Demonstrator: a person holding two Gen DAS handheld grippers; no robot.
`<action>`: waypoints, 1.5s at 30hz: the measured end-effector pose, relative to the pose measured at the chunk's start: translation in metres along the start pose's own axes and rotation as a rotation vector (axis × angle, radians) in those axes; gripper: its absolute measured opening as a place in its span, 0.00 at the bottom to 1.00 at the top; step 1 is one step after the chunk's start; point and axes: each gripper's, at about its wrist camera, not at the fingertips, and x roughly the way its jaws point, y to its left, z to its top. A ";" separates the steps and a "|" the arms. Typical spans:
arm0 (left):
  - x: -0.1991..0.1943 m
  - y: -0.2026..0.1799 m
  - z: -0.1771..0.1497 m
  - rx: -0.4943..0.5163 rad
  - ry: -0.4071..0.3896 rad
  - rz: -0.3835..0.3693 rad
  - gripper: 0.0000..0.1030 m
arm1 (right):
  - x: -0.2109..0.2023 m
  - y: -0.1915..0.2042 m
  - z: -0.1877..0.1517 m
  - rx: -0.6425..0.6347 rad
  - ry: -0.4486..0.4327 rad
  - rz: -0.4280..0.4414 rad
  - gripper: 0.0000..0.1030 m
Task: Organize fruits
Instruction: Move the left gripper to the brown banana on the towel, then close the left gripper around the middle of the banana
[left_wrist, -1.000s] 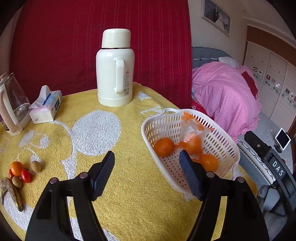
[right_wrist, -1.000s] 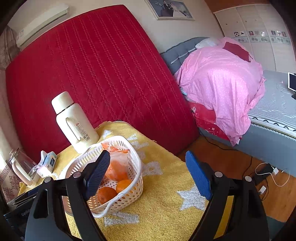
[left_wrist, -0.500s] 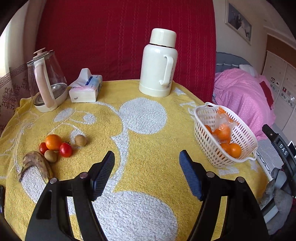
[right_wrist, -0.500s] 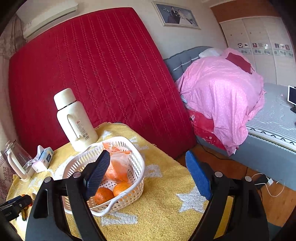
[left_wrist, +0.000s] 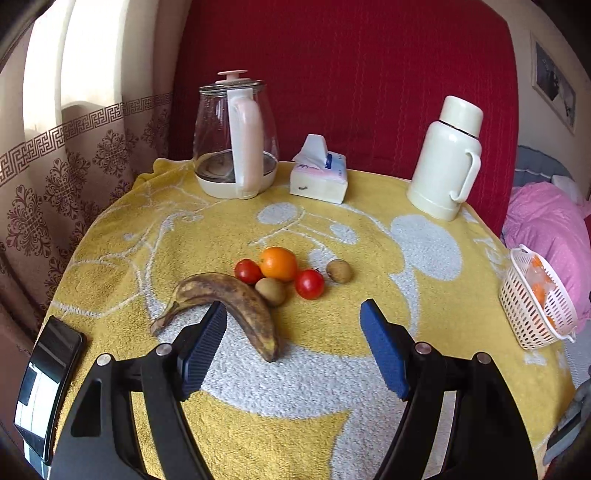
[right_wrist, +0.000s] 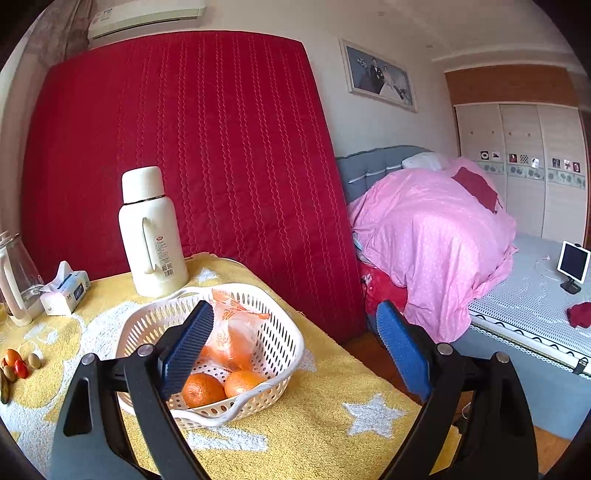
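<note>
Both grippers are spread wide with nothing gripped, jaws just opened further: left gripper (left_wrist: 293, 345) aimed at the banana (left_wrist: 236, 306), right gripper (right_wrist: 295, 345) by the basket (right_wrist: 280, 354).

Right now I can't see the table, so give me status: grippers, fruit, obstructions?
Left hand-held gripper open, empty, over banana. Right hand-held gripper open, empty, by basket. Loose fruit unobstructed.

Home bedroom — bed (right_wrist: 436, 236), wardrobe (right_wrist: 517, 162)
</note>
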 end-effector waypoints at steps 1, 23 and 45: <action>0.002 0.007 -0.001 -0.013 0.009 0.016 0.73 | -0.001 0.001 0.000 -0.004 -0.002 -0.003 0.89; 0.068 0.034 -0.009 -0.051 0.155 0.116 0.78 | -0.030 0.084 0.010 -0.026 0.042 0.340 0.91; 0.024 0.067 -0.041 -0.053 0.186 0.134 0.84 | -0.013 0.086 -0.010 -0.017 0.139 0.359 0.91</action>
